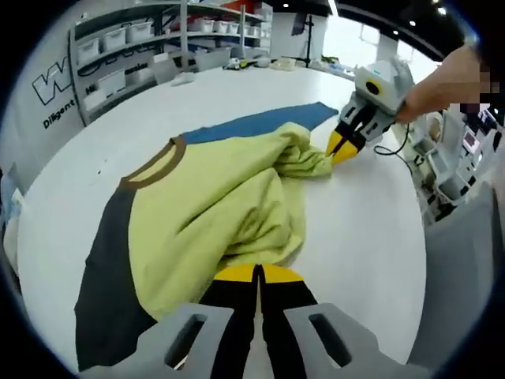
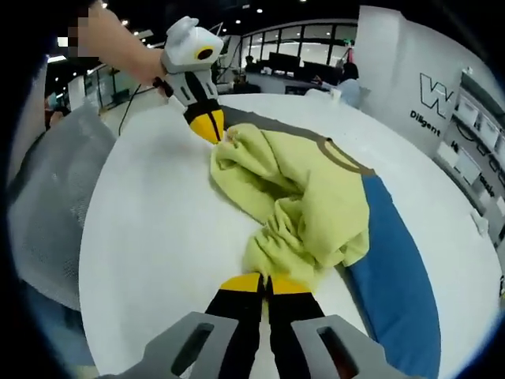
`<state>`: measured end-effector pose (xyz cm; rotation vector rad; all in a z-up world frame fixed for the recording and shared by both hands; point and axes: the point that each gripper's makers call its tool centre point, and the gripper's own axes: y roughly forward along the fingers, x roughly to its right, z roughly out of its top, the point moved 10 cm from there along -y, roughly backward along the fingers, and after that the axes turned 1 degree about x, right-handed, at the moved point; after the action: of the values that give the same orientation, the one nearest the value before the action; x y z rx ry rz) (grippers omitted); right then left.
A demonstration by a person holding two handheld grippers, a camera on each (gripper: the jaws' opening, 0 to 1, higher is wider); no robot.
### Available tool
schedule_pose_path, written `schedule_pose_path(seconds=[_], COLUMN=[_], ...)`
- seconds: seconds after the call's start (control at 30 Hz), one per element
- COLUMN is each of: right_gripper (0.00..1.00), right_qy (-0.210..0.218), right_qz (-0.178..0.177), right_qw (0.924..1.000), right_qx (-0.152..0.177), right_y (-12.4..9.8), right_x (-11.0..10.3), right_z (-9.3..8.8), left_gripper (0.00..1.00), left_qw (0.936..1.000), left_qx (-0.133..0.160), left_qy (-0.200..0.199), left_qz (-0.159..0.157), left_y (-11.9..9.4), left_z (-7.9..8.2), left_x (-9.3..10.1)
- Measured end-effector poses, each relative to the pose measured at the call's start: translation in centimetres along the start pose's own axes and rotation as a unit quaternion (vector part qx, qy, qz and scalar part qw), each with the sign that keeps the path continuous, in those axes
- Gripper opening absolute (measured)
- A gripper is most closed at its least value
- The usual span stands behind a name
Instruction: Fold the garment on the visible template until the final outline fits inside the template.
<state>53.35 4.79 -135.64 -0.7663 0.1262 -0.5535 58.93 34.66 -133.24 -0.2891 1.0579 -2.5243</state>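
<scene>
Both grippers, left (image 1: 256, 272) and right (image 2: 267, 283), pinched the shirt (image 1: 213, 205) hem mid-fold; next they should carry it toward twelve o'clock.

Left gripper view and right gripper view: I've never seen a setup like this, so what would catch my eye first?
Most striking is the yellow-green shirt, bunched up in the middle of a round white table, with one dark grey sleeve and one blue sleeve. Two yellow-tipped grippers pinch the cloth from opposite sides: the left gripper at one bunched edge, the right gripper across from it, held by a hand.
</scene>
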Motion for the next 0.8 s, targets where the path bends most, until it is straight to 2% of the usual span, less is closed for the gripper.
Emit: schedule_pose_path(seconds=[0.17,0.3,0.43,0.57,0.8], right_gripper=[0.0,0.0,0.0,0.0,0.0], right_qy=[-0.005,0.002,0.005,0.011,0.012], right_qz=[0.011,0.025,0.03,0.025,0.032], right_qw=[0.9999,0.9994,0.9992,0.9993,0.9994], right_qx=[0.012,0.024,0.028,0.025,-0.001], right_y=[-1.1,-2.3,-3.3,-4.0,-4.5], right_x=[-0.5,-1.0,-1.7,-2.3,-3.7], right_z=[0.6,1.4,1.3,0.6,-1.7], left_gripper=[0.03,0.03,0.03,0.03,0.04], left_qw=[0.9999,0.9993,0.9986,0.9976,0.9958], left_qx=[-0.003,-0.003,-0.006,-0.013,-0.029], left_qy=[-0.006,-0.032,-0.049,-0.061,-0.077], left_qz=[-0.01,-0.018,-0.021,-0.028,-0.04], left_y=[-1.7,-3.2,-4.3,-4.8,-4.3], left_z=[-0.2,-0.6,-1.4,-2.8,-5.6], left_x=[0.8,2.0,3.5,5.5,8.2])
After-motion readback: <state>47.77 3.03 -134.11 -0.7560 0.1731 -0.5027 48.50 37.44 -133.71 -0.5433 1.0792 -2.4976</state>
